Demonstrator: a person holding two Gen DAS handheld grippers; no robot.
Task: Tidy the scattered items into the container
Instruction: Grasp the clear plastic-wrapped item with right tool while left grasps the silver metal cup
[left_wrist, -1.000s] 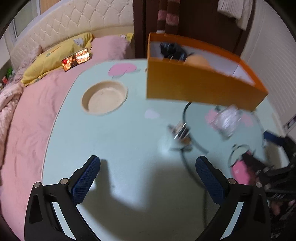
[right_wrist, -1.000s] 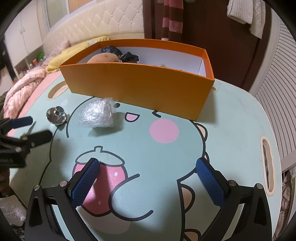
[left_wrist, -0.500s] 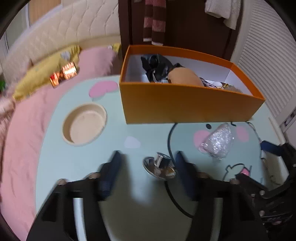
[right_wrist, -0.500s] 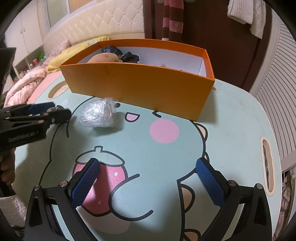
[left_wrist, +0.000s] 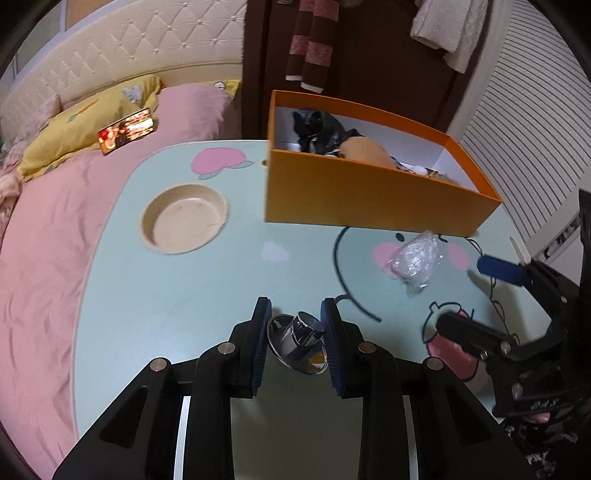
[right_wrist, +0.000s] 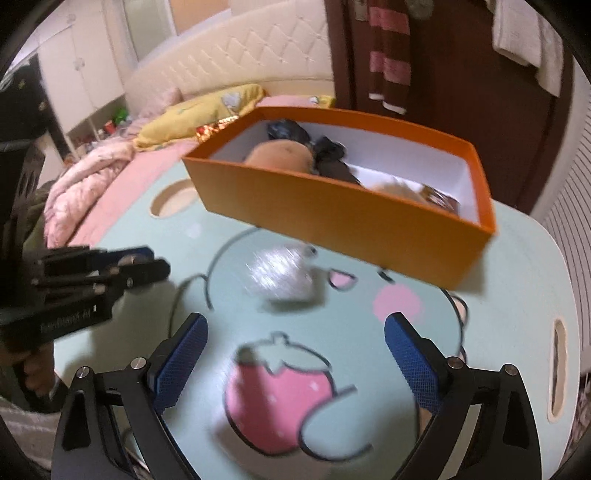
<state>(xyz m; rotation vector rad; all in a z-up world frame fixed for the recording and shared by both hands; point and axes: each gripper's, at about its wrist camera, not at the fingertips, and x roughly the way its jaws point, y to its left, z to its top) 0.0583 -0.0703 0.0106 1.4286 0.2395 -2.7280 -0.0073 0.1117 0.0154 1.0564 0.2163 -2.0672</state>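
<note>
A shiny metal knob on a round disc (left_wrist: 301, 339) sits tilted between the blue pads of my left gripper (left_wrist: 295, 334). The jaws are closing and both pads touch its rim. A crumpled ball of clear plastic film (left_wrist: 417, 258) lies on the table in front of the orange box (left_wrist: 369, 195). My right gripper (right_wrist: 295, 325) hovers just short of that ball (right_wrist: 280, 273). Its jaws are wide and starting to close, with nothing between them. The orange box (right_wrist: 332, 218) holds a tan rounded item, black crumpled things and more.
The table (left_wrist: 184, 295) is pale green with a cartoon print and a round beige recess (left_wrist: 184, 223) at its left. A pink-covered bed (left_wrist: 44, 240) with a yellow pillow and a phone (left_wrist: 127, 129) borders the table. A slotted wall runs along the right.
My left gripper came down over the metal knob and went from wide open to pinching it. My right gripper moved forward toward the plastic ball and the box.
</note>
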